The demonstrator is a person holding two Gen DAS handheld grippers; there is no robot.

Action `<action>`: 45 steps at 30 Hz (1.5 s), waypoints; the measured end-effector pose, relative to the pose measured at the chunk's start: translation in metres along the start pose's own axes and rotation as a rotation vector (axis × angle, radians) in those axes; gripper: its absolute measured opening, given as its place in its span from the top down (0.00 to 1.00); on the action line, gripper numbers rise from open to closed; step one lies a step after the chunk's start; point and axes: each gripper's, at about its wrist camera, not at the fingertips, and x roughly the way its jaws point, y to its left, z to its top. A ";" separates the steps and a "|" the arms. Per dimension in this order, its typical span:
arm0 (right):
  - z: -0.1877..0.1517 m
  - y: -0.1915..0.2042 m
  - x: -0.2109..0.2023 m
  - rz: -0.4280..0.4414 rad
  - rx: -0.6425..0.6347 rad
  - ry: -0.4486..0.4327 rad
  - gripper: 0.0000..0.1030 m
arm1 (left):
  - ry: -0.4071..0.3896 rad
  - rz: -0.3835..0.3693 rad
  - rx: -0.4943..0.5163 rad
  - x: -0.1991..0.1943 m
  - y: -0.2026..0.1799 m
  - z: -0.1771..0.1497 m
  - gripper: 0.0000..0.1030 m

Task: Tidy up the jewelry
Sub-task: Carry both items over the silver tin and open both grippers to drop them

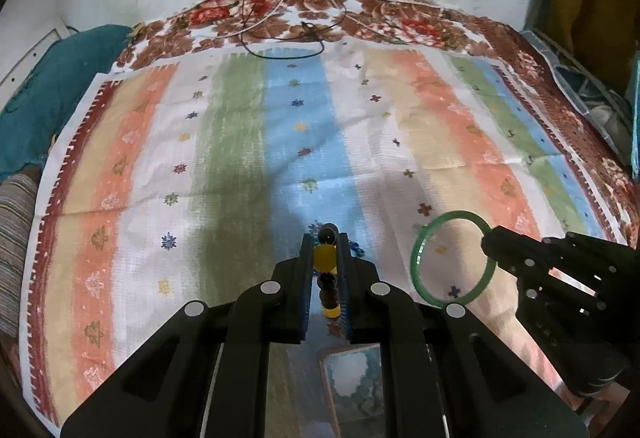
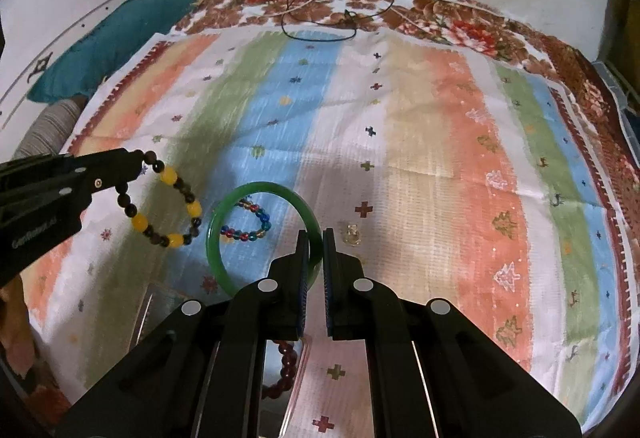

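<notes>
Green bangle (image 2: 224, 214) clamped in right gripper (image 2: 316, 238); left gripper (image 1: 325, 242) clamped on yellow-and-dark bead bracelet (image 2: 168, 176).

You see a bracelet of dark and yellow beads (image 2: 166, 204) hanging in the air, a smooth green bangle (image 2: 262, 234) held up beside it, a small multicoloured bead bracelet (image 2: 250, 224) lying on the cloth, and a dark red bead bracelet (image 2: 286, 362) lower down.
</notes>
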 end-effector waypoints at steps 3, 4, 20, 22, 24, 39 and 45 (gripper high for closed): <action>-0.002 0.000 -0.007 0.004 0.001 -0.011 0.93 | -0.014 -0.001 0.010 -0.008 -0.004 -0.004 0.89; -0.004 0.000 -0.008 0.005 0.001 -0.014 0.93 | -0.017 -0.002 0.011 -0.010 -0.005 -0.005 0.89; -0.019 0.005 -0.039 0.018 0.008 -0.054 0.93 | -0.067 -0.061 0.009 -0.050 -0.023 -0.024 0.89; -0.021 0.007 -0.042 0.022 0.005 -0.057 0.93 | -0.071 -0.069 0.008 -0.054 -0.024 -0.026 0.89; -0.024 0.008 -0.044 0.025 0.004 -0.058 0.93 | -0.075 -0.073 0.010 -0.057 -0.025 -0.029 0.89; -0.050 0.016 -0.064 0.041 0.004 -0.062 0.93 | -0.091 -0.087 0.007 -0.076 -0.032 -0.053 0.89; -0.059 0.017 -0.067 0.045 0.010 -0.054 0.93 | -0.087 -0.072 0.016 -0.078 -0.034 -0.062 0.89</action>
